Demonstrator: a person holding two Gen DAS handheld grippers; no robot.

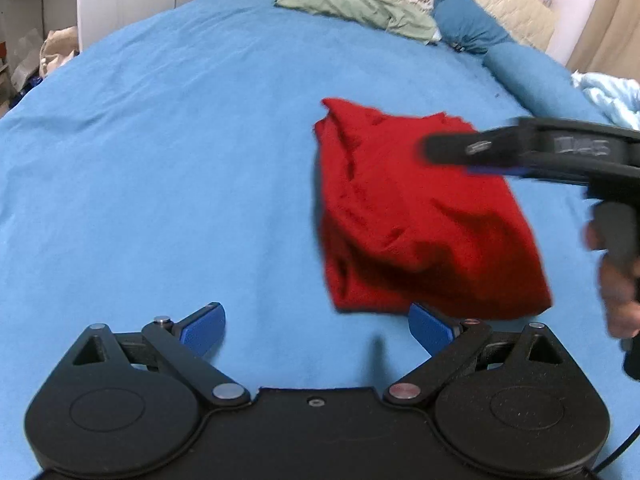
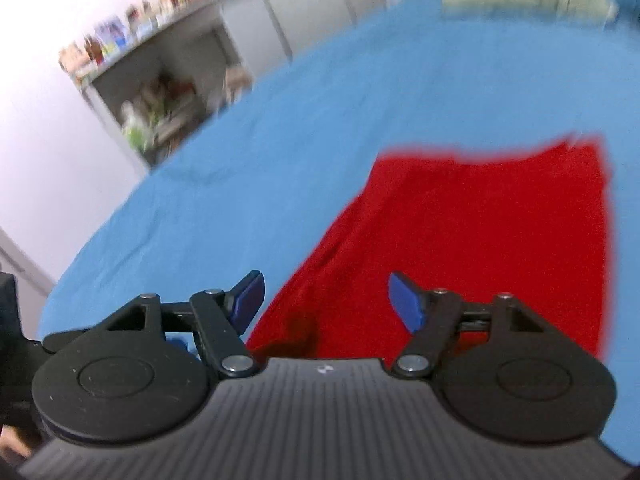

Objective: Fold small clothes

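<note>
**Desk:** What sits at the left of the left-wrist picture?

**Photographer:** Bare blue bed sheet (image 1: pixel 160 160). At the bottom edge the left claw (image 1: pixel 318 330) is spread wide and holds nothing, its blue fingertips (image 1: pixel 204 330) low over the sheet.

**Desk:** And the garment?

**Photographer:** The red cloth (image 1: pixel 412 216) lies rumpled on the bed at centre right. Its near edge comes down beside the left claw's right-hand fingertip. The cloth runs long from the upper middle of the frame toward the lower right.

**Desk:** The far right?

**Photographer:** The right claw (image 1: pixel 430 148) reaches in from the right edge over the cloth's upper part. A green garment (image 1: pixel 352 10) lies at the top, well apart.

**Desk:** The right-wrist picture?

**Photographer:** Blurred. Shelves (image 2: pixel 160 92) at upper left, then sheet, then the red cloth (image 2: pixel 480 232) filling centre right. The right claw (image 2: pixel 326 300) is spread and empty, the cloth directly ahead of it and under it.

**Desk:** Which hand is better placed?

**Photographer:** Likely the right, already above the cloth; the left would need to shift rightward to take the near edge.
</note>
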